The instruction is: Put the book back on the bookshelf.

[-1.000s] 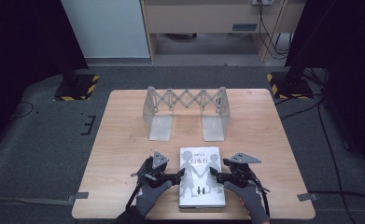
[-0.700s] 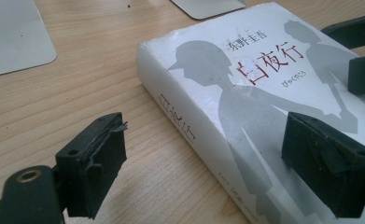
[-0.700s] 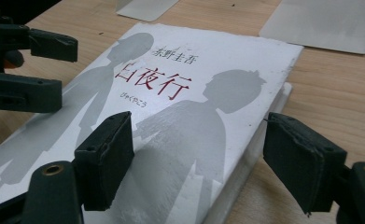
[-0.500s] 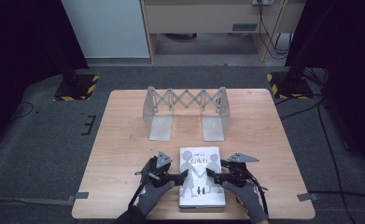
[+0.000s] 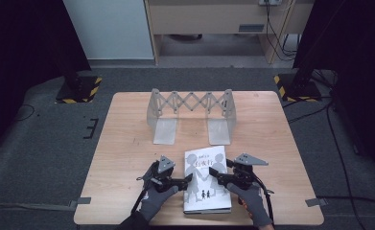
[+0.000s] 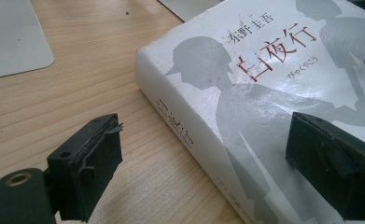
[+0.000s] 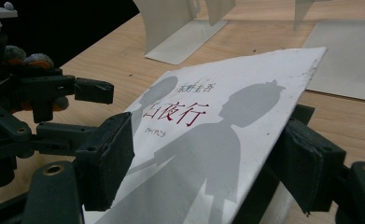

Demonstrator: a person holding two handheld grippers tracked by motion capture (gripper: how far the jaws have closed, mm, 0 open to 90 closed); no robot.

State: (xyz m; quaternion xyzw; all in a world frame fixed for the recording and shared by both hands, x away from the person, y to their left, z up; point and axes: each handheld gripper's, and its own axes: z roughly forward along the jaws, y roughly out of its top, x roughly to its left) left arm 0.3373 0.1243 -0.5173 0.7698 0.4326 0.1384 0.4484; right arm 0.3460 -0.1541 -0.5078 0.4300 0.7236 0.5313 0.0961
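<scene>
Book (image 5: 207, 179): my right hand-held gripper (image 5: 218, 171) has now lifted its cover, jaws apart astride it, left hand-held gripper (image 5: 188, 179) gaping at the spine.

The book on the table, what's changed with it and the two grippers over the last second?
Both hand-held grippers closed in on the book: the left hand-held gripper slid right to its spine edge, the right hand-held gripper slid left over its cover. In the right gripper view the front cover now sits tilted up between open jaws, not clamped. The book's place and the folding metal rack stayed the same.
</scene>
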